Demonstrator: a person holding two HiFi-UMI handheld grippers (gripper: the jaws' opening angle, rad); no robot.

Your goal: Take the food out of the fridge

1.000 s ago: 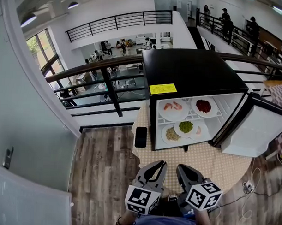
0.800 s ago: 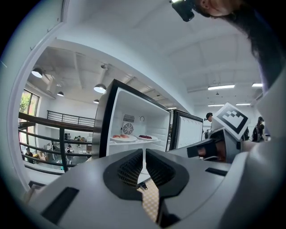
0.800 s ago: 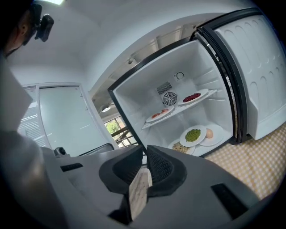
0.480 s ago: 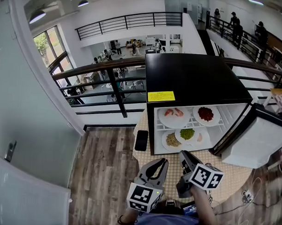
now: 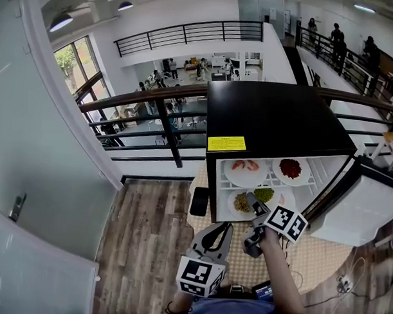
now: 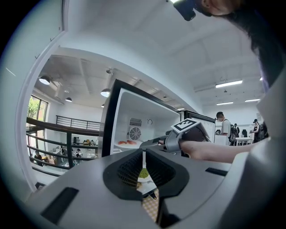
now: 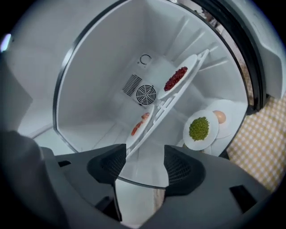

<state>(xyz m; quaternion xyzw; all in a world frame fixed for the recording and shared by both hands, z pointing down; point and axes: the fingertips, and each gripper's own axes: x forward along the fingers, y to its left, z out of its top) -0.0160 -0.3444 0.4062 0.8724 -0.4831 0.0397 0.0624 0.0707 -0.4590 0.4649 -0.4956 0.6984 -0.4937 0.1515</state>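
The black mini fridge [image 5: 269, 117] stands open on the table. Its upper shelf holds a shrimp plate [image 5: 246, 168] and a plate of red food [image 5: 291, 168]. A plate of brownish food [image 5: 238, 203] and a green peas plate [image 5: 265, 195] sit below. My right gripper [image 5: 251, 201] reaches to the lower shelf's front, rolled sideways. Its jaws have just been opening and stand open, gripping nothing. In the right gripper view [image 7: 144, 163] I see the peas plate [image 7: 199, 129] and an egg plate [image 7: 219, 116] ahead. My left gripper [image 5: 217, 235] hangs back over the table, shut and empty.
The fridge door [image 5: 368, 210] swings open to the right. A black phone [image 5: 199, 201] lies on the checked tablecloth [image 5: 309, 253] left of the fridge. A railing [image 5: 153, 100] runs behind the table. Cables [image 5: 373, 249] lie on the floor at the right.
My right gripper has moved forward from near my body to the fridge's lower shelf, rolled sideways, and its jaws have opened. The left gripper has edged slightly forward.
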